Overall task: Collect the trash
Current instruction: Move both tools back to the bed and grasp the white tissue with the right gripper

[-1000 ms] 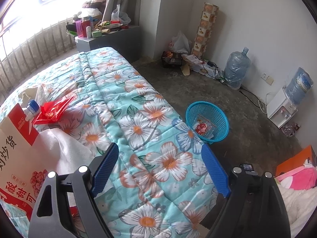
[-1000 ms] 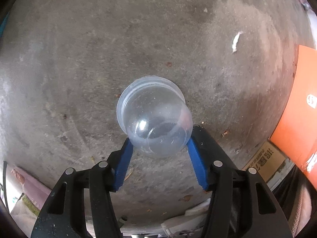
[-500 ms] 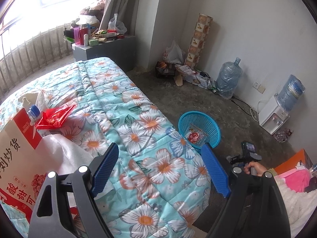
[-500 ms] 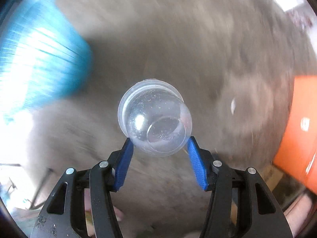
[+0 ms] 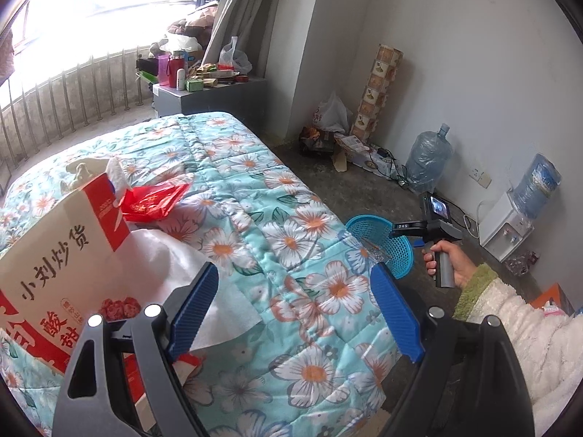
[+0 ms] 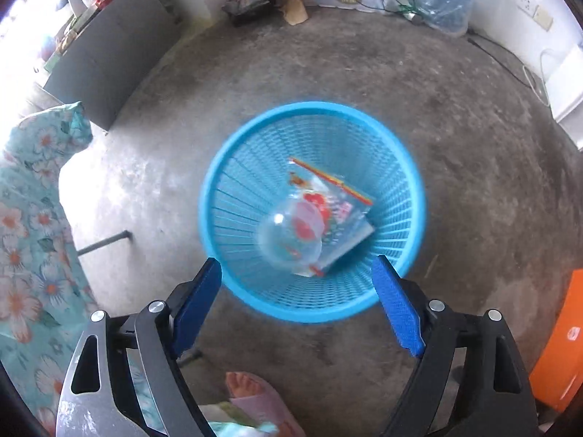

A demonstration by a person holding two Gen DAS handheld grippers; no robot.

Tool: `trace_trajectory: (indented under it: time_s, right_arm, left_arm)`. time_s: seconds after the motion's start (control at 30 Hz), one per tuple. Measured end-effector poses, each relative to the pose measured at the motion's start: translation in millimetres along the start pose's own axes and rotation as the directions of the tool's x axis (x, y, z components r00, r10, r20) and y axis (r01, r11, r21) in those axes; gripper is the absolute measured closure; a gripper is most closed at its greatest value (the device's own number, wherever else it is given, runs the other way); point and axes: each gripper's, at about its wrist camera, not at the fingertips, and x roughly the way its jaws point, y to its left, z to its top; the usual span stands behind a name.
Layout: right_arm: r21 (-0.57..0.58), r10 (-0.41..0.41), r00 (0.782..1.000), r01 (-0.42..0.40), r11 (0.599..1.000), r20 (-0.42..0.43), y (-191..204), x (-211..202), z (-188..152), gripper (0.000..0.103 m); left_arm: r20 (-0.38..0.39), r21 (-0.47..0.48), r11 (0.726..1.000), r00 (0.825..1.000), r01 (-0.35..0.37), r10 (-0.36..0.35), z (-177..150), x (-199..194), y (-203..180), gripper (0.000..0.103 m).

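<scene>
From the left wrist, the left gripper (image 5: 295,313) hangs over a bed covered by a flowered quilt (image 5: 291,273), its blue jaws spread wide with nothing between them. On the quilt lie a red and white snack bag (image 5: 62,273), a white sheet (image 5: 189,276) and a red wrapper (image 5: 153,200). Past the bed's edge the bare concrete floor (image 5: 346,189) runs to a white wall, where two water jugs and a dispenser stand. A blue basket (image 5: 400,251) sits on the floor just beside the bed, and a hand (image 5: 448,258) in a fluffy white sleeve holds the other tool over it.

From the right wrist, the right gripper (image 6: 297,291) points steeply down at the basket (image 6: 255,145). Its jaws have just been opening and now stand apart, empty. The clear plastic cup (image 6: 289,244) is inside the basket, blurred, over a colourful wrapper (image 6: 339,215). Stained grey floor (image 6: 473,127) surrounds the basket; the quilt (image 6: 32,218) shows at the left.
</scene>
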Motion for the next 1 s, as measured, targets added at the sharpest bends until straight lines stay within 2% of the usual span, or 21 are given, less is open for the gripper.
trace_trajectory:
  time_s: [0.13, 0.27, 0.37, 0.47, 0.53, 0.63, 0.8, 0.87, 1.0]
  right_arm:
    - [-0.007, 0.010, 0.998, -0.009, 1.000, 0.055, 5.5, -24.7, -14.9, 0.023]
    - [-0.078, 0.079, 0.988, -0.069, 0.995, 0.132, 17.1, -74.6, -42.1, 0.023]
    - [-0.137, 0.173, 0.969, -0.150, 0.979, 0.176, 32.5, -123.3, -66.9, 0.023]
    - [-0.195, 0.313, 0.933, -0.279, 0.940, 0.175, 52.8, -164.7, -90.0, 0.023]
    - [-0.245, 0.415, 0.898, -0.373, 0.895, 0.146, 75.2, -188.8, -106.1, 0.023]
    - [-0.315, 0.510, 0.855, -0.461, 0.829, 0.090, 114.7, -210.3, -129.0, 0.023]
    - [-0.372, 0.605, 0.790, -0.593, 0.714, -0.099, 191.3, -209.1, -168.9, 0.030]
    - [-0.375, 0.610, 0.778, -0.615, 0.693, -0.150, 218.8, -200.1, -180.5, 0.035]
    - [-0.365, 0.590, 0.775, -0.629, 0.687, -0.226, 269.1, -178.6, -195.7, 0.040]
  left_arm:
    - [0.007, 0.010, 1.000, 1.000, -0.013, 0.013, -12.7, -12.2, 11.8, 0.020]
    - [0.014, 0.027, 0.999, 1.000, -0.020, 0.019, -27.0, -22.9, 21.9, 0.020]
    - [0.026, 0.026, 0.999, 0.999, -0.032, 0.032, -36.2, -30.4, 29.1, 0.020]
    - [0.040, 0.011, 0.999, 0.998, -0.053, 0.052, -44.1, -38.4, 36.1, 0.019]
    - [0.055, -0.005, 0.998, 0.997, -0.061, 0.062, -49.0, -45.7, 40.2, 0.019]
    - [0.084, -0.037, 0.997, 0.994, -0.073, 0.076, -57.8, -61.2, 48.8, 0.019]
    - [0.119, -0.076, 0.990, 0.985, -0.121, 0.129, -72.1, -83.6, 63.4, 0.019]
    - [0.128, -0.101, 0.986, 0.981, -0.135, 0.148, -78.3, -92.3, 71.6, 0.019]
    - [0.136, -0.139, 0.977, 0.974, -0.162, 0.181, -91.9, -105.1, 88.6, 0.019]
